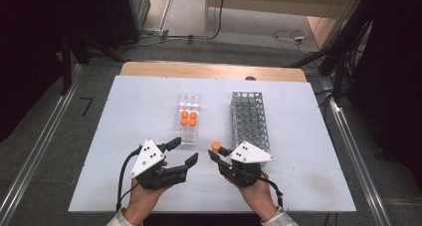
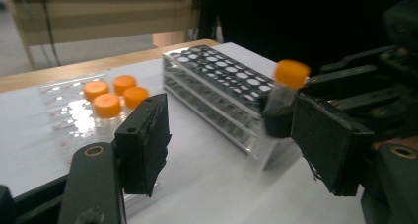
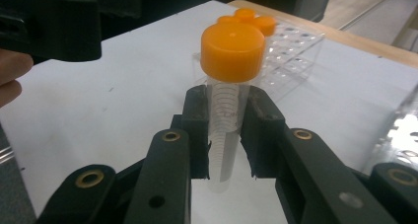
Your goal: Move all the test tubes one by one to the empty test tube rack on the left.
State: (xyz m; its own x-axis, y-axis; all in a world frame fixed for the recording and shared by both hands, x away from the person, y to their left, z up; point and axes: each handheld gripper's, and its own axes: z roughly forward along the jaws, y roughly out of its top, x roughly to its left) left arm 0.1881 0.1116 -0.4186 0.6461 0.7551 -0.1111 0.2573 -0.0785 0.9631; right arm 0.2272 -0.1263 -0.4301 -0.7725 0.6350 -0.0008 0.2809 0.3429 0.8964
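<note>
The right claw (image 1: 215,154) is clamped on a clear tube with an orange cap (image 3: 231,52), holding it upright just below the cap, near the front edge of the tabletop (image 1: 298,186) and just beside the near end of the metal rack (image 1: 250,120). The left claw (image 1: 181,151) stands wide open and holds nothing, close to the near end of the clear tray (image 1: 189,117), where four more orange-capped tubes (image 1: 188,118) stand.

The step in hand looks like seating the held tube in the metal rack. To do it well, keep the tube vertical, bring its tip squarely over one hole, lower it straight, and loosen the grip only once the tube is guided by the rack's tiers.

The right gripper view shows the jaws pinching the tube's graduated wall; the high view gives the layout of rack and tray; the left gripper view shows the rack's rows of holes, all seemingly vacant
</note>
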